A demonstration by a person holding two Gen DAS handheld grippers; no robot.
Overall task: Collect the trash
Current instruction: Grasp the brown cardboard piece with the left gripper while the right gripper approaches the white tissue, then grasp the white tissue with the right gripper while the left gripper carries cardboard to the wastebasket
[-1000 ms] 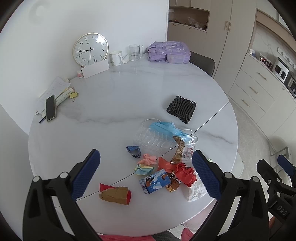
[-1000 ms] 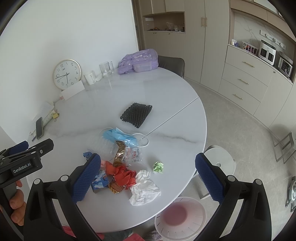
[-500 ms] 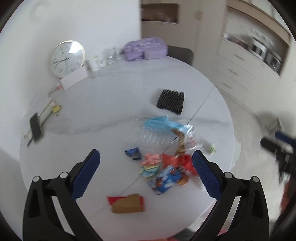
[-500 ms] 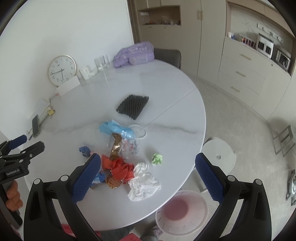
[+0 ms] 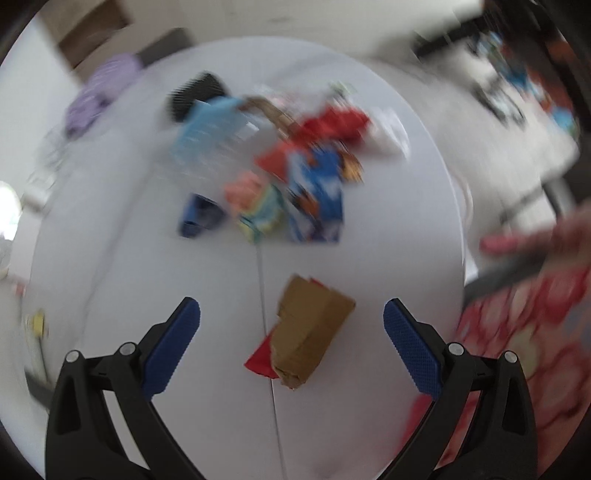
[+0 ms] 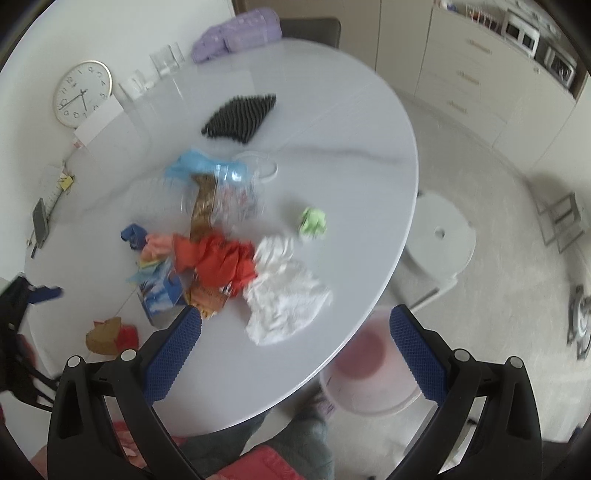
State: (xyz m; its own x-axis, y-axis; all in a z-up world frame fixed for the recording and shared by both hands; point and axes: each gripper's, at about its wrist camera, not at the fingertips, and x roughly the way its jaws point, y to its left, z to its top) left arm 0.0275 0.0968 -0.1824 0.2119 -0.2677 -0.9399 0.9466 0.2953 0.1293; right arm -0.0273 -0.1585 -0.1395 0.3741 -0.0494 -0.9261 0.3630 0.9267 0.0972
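A pile of litter lies on the round white table (image 6: 332, 147): red wrapper (image 6: 218, 258), crumpled white tissue (image 6: 284, 295), green paper ball (image 6: 313, 221), blue carton (image 6: 162, 295), blue face mask (image 6: 192, 166). A brown cardboard scrap (image 5: 310, 332) on red paper lies just ahead of my left gripper (image 5: 291, 325), which is open and empty above it. The same brown cardboard scrap (image 6: 105, 336) shows at lower left in the right wrist view. My right gripper (image 6: 295, 328) hangs open over the table's near edge, by the tissue. A pink-lined bin (image 6: 365, 369) stands on the floor below.
A black spiky mat (image 6: 240, 116), wall clock (image 6: 82, 94), glasses (image 6: 166, 62), purple bag (image 6: 236, 33) and a phone (image 6: 40, 223) sit further back. A white stool (image 6: 439, 236) stands beside the table. Cabinets (image 6: 480, 81) line the right wall. The left wrist view is blurred.
My left gripper has swung down and closer to the table, now over the brown cardboard scrap. My right gripper has dropped nearer the table edge and the tissue. Both stay open.
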